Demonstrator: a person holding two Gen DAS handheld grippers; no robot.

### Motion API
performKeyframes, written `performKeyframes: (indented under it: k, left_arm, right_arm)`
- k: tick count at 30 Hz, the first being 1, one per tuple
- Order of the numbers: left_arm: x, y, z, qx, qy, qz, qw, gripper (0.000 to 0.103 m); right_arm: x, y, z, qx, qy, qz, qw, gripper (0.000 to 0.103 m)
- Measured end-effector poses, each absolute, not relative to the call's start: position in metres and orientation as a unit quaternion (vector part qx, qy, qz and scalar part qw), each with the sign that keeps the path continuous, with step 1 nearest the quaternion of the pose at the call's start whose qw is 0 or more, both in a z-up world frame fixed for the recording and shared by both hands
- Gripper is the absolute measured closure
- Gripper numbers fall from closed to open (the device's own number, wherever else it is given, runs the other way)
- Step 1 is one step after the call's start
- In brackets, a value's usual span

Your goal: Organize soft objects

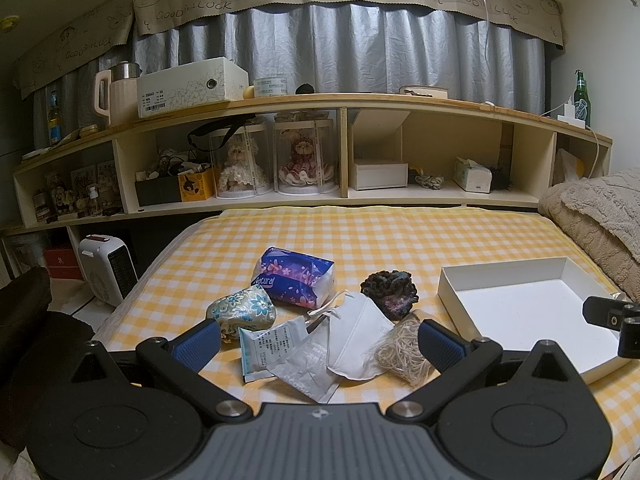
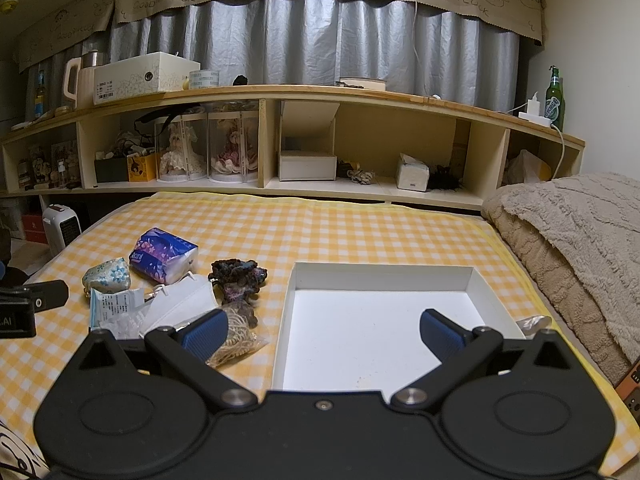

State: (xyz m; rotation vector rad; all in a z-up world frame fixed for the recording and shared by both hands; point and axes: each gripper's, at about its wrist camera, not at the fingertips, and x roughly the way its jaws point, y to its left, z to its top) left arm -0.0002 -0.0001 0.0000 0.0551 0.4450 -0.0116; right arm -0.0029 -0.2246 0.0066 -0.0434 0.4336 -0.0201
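Observation:
On the yellow checked bed lie a purple tissue pack [image 1: 294, 282] [image 2: 165, 255], a floral pouch [image 1: 244, 307] [image 2: 107, 275], a white face mask [image 1: 358, 334] [image 2: 182, 300], two flat sachets [image 1: 266, 346] [image 2: 114, 306], a dark crocheted piece [image 1: 390, 290] [image 2: 238, 278] and a bag of rubber bands [image 1: 402, 350] [image 2: 238, 338]. A white box lid [image 1: 520, 312] [image 2: 376, 328] lies empty to their right. My left gripper [image 1: 320, 340] is open above the pile. My right gripper [image 2: 324, 332] is open over the lid's left edge.
A wooden shelf unit [image 1: 344, 152] with dolls, boxes and tissues stands behind the bed. A folded beige blanket [image 2: 572, 232] lies at the right. A small white heater [image 1: 106, 270] stands on the floor at the left.

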Motion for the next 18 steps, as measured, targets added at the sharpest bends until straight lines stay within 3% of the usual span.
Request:
performKeyframes:
  k: [18]
  left_arm:
    - [0.021,0.001,0.007,0.017,0.22,0.002,0.975,0.0]
  right_arm:
    - [0.011,-0.232,0.01,-0.002,0.192,0.018,0.981,0.0]
